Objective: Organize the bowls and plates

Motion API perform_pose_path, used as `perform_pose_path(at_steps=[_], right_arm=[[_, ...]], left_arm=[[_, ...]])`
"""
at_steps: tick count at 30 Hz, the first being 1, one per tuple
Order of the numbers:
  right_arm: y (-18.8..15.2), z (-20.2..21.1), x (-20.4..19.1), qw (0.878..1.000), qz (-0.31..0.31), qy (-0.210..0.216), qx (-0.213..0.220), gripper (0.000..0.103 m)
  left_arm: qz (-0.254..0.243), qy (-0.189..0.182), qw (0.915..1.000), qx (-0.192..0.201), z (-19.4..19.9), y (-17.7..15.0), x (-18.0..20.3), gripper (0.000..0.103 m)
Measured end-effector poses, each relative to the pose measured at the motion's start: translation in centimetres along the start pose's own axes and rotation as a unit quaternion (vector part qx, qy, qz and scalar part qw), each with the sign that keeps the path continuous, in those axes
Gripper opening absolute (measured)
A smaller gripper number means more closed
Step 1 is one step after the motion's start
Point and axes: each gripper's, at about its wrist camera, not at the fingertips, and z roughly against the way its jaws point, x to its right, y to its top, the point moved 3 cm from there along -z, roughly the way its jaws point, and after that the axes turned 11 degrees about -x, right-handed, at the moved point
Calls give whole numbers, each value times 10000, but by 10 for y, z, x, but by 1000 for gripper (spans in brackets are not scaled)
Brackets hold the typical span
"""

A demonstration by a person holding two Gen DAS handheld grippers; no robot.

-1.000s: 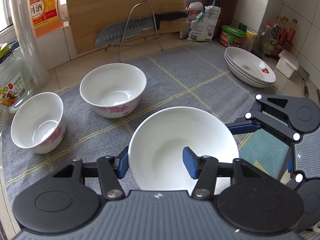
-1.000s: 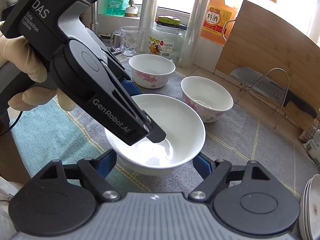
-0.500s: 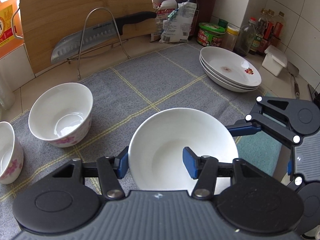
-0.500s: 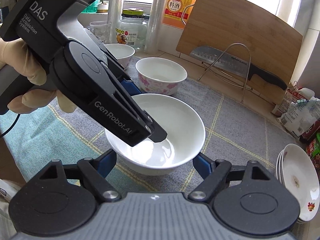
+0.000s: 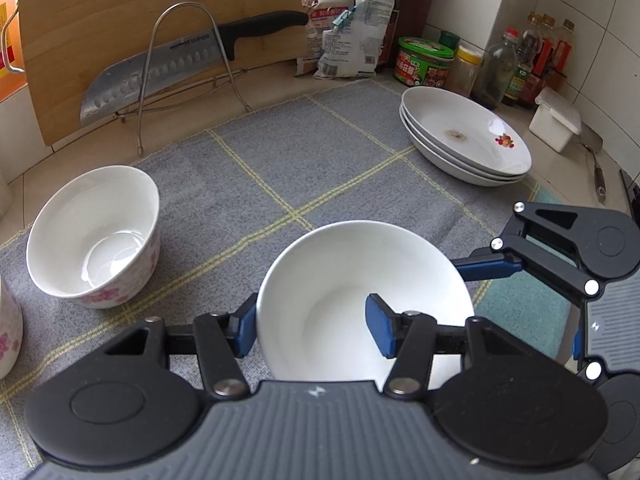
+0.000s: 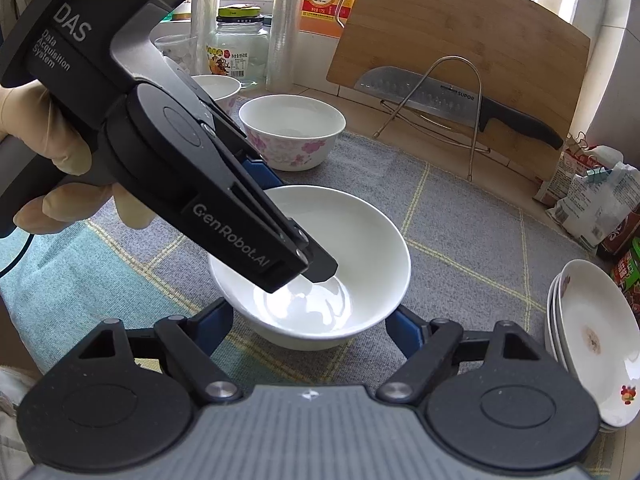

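Bowl (image 5: 360, 292) — left gripper (image 5: 312, 322) on rim

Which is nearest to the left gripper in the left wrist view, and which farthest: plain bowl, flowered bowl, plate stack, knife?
1. Plain bowl: rim between the left gripper jaws.
2. Flowered bowl: left, on the mat.
3. Plate stack: right, far mat edge.
4. Knife: back, against the board.

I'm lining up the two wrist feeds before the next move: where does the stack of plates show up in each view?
Left wrist view: the stack of plates sits upper right, on the far corner of the grey checked mat, near the jars.
Right wrist view: the stack of plates is at the right edge, lower half, partly cut off.
Shared landmark: the cleaver on its wire stand against the wooden board, also seen at top right in the right wrist view.
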Motion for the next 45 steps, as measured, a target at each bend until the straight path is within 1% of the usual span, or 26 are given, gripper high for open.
perform_pose_path(at_steps=[12,15,16,17,18,19,20,21,23,24,27,31,32,39,42,45], right_arm=[[0,-6,2,10000,-43,50,-34,87],[1,-6,2,10000,-49,58,-26,87],[1,-6,2,10000,-50,58,-20,87],[1,-6,2,10000,-53,58,-17,87],[1,-6,2,10000,-48,64,-14,87],[1,-6,2,10000,-47,82,-4,87],[1,-5,2,9999,-51,98,9,91],[1,-5,2,9999,-63,105,14,98],[0,-3,3,9999,-82,51,83,103],[0,-2,3,9999,-82,46,97,103],[0,-1,5,9999,-111,45,97,103],[-1,4,4,9998,-128,41,143,103],[-1,5,4,9998,-129,52,156,103],[-4,16,11,9995,-27,164,268,103],[-4,20,19,9990,105,260,336,103],[-3,21,27,9978,319,400,411,103]], left_arm=[[59,11,10000,-9,-5,1,-3,55],[68,9,10000,4,-6,1,-3,56],[62,-3,10000,9,-6,0,-3,58],[50,-31,10000,26,-6,0,-3,62],[47,-30,10000,48,-5,0,-2,72],[47,15,10000,77,-4,0,-2,78],[45,69,9999,119,-3,0,-2,85],[48,102,9998,154,-2,0,-2,87],[85,97,9998,182,0,-1,-3,89],[122,86,9997,205,2,-1,-5,91],[177,119,9993,301,9,-5,-7,92],[317,210,9979,528,22,-11,-7,94],[372,234,9973,589,26,-12,-7,96],[809,660,9897,978,47,-21,-8,97],[1044,898,9846,1079,55,-24,-9,98],[1319,1226,9765,1180,63,-28,-10,98]])
